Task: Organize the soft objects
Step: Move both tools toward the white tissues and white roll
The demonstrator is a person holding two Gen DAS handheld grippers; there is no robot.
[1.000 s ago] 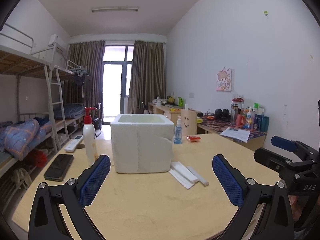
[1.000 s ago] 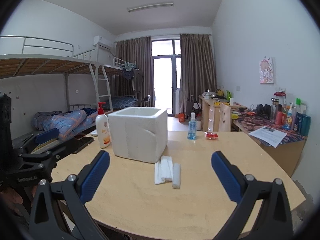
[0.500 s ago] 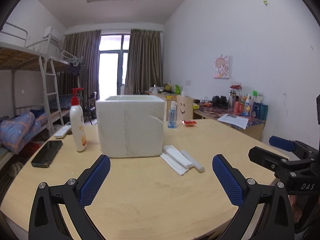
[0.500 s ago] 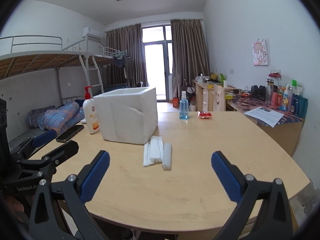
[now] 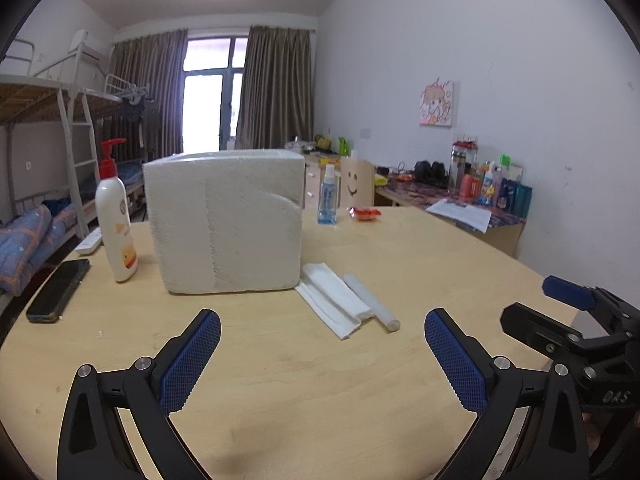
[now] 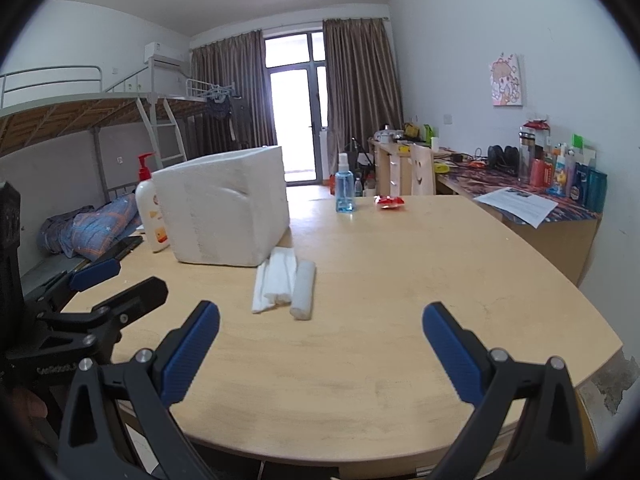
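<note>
Left claw (image 5: 322, 354) and right claw (image 6: 320, 344) both spread wide apart, empty, above the tabletop (image 6: 400, 280). Folded white cloths (image 5: 332, 300) and 1 white roll (image 6: 303, 289) lie ahead of both claws, touching the foam box (image 5: 226, 220), roll just beside cloths.

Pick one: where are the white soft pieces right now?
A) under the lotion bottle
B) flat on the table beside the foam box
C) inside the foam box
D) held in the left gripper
B: the white soft pieces lie on the table at the foam box's base; both grippers are open and empty.
</note>
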